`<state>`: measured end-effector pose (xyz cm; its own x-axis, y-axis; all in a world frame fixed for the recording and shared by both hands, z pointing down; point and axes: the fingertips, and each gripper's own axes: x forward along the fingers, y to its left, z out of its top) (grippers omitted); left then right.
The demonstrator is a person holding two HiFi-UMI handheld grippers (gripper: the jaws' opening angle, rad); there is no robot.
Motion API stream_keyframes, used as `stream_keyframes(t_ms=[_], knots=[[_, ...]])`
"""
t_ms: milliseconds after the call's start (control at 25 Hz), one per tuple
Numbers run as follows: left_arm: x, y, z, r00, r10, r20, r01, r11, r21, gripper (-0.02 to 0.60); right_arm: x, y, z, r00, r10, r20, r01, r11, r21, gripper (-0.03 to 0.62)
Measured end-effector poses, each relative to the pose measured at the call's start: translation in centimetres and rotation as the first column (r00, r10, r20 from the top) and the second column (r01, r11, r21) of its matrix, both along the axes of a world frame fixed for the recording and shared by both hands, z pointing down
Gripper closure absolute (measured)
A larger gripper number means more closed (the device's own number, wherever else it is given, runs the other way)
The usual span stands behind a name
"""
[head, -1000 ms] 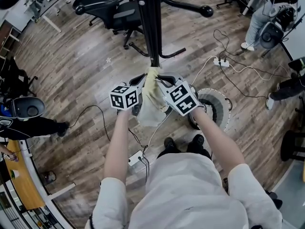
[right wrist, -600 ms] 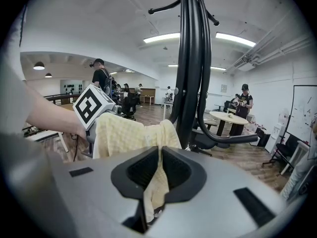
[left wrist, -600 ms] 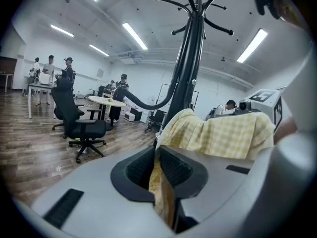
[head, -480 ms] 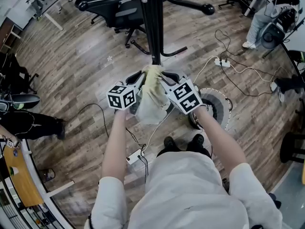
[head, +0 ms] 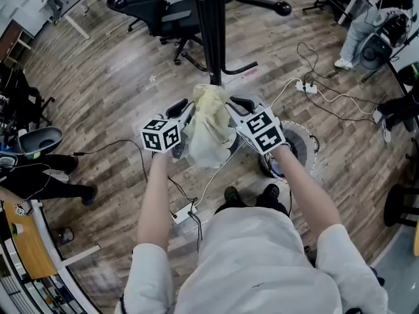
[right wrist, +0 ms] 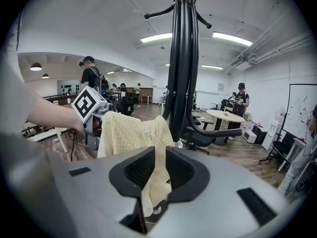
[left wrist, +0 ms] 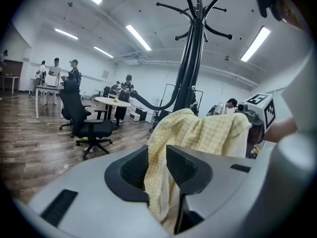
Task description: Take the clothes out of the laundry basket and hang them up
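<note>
A pale yellow checked cloth [head: 209, 126] hangs bunched between my two grippers, right in front of the black coat rack [head: 209, 31]. My left gripper [head: 185, 108] is at the cloth's left edge and my right gripper [head: 237, 103] at its right edge. In the left gripper view the cloth [left wrist: 198, 133] drapes down through the gap of the jaws [left wrist: 157, 155], which have just been opening and stand apart. The right gripper view shows the same: jaws [right wrist: 159, 155] just opened, the cloth [right wrist: 131, 133] loose between them. The white round laundry basket [head: 302, 150] stands on the floor by my right arm.
The rack's pole [right wrist: 182, 58] rises just beyond the cloth, its hooks overhead. A black office chair [head: 173, 21] stands behind the rack. Cables and a power strip [head: 304, 85] lie on the wooden floor at the right. People stand at the picture's edges.
Both grippers have drawn slightly apart, the left one shifting left. Their jaws have parted, and the cloth now spreads wider and looser between them.
</note>
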<state>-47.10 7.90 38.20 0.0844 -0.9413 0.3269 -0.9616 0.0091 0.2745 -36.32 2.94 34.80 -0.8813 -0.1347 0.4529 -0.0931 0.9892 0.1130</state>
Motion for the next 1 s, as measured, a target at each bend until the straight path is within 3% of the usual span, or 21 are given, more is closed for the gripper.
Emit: stream_keyframes(t_ms=[600,1000], knots=[[1.3,5.6,-2.4,0.997,-0.073,0.018,0.071,0.996,0.062,0.474,3.5,1.1,1.1,0.999,0.032,-0.001,-0.032,0.999,-0.036,0.548],[4.5,8.7,-4.4,0.995,-0.098,0.016,0.095,0.986,0.138,0.492,6.4,1.4,1.5,0.999,0.051,0.020,-0.049,0.997,-0.066,0.559]])
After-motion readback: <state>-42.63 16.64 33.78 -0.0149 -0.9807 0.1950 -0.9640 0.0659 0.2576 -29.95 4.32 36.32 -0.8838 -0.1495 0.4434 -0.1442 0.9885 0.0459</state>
